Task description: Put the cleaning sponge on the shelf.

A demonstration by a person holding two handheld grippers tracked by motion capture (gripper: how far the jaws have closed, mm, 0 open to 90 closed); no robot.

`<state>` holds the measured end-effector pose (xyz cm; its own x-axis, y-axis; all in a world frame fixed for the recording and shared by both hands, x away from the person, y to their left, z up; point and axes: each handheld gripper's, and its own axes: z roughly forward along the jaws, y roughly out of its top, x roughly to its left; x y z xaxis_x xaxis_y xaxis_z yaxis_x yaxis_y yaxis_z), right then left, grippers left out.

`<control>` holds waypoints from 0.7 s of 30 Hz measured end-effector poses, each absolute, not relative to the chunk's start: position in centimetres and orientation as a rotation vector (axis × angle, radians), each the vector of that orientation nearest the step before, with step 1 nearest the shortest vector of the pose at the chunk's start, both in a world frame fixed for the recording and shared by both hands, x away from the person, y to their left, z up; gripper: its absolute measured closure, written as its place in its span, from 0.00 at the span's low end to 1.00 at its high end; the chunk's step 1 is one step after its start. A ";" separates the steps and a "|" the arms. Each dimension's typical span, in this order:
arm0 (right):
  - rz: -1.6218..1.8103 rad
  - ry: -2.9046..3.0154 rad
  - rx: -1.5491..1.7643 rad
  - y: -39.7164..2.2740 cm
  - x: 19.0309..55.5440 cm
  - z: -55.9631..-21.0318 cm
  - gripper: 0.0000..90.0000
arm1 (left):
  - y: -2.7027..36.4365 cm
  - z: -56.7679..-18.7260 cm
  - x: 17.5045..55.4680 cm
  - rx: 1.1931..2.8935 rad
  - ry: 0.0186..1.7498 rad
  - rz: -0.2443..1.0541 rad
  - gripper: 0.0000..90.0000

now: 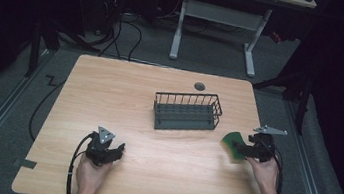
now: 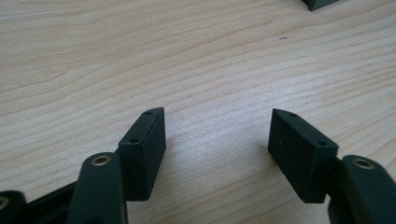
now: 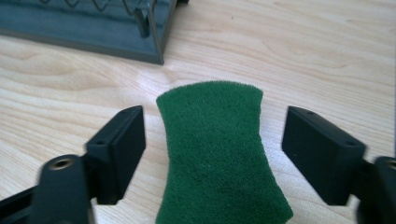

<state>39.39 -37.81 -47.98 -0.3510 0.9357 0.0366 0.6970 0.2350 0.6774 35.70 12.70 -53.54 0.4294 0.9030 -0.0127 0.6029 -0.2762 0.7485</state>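
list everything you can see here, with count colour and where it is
table: one, light wood, fills the middle of the high view
wire basket: one, dark grey, on the table right of centre, toward the far edge
sponge: one, green, lying on the table near its right edge, between the right tool's jaws with gaps on both sides
cable hole: one, grey, near the far edge of the table
desk: one, white legs, on the floor beyond the table
left tool: one, black, near the front left of the table, jaws open over bare wood
right tool: one, black, at the right edge of the table, jaws open around the sponge
hands: two, each holding a tool, coming in from the near edge
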 end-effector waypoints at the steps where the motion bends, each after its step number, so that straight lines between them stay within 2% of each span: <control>1: 0.864 2.146 1.504 -37.9 39.6 -48.1 0.19 | 12.7 -53.5 35.7 1.994 1.267 0.553 0.40; 21: 0.751 2.250 1.471 -36.1 42.4 -48.9 0.14 | 12.8 -53.5 35.6 1.991 1.267 0.545 0.38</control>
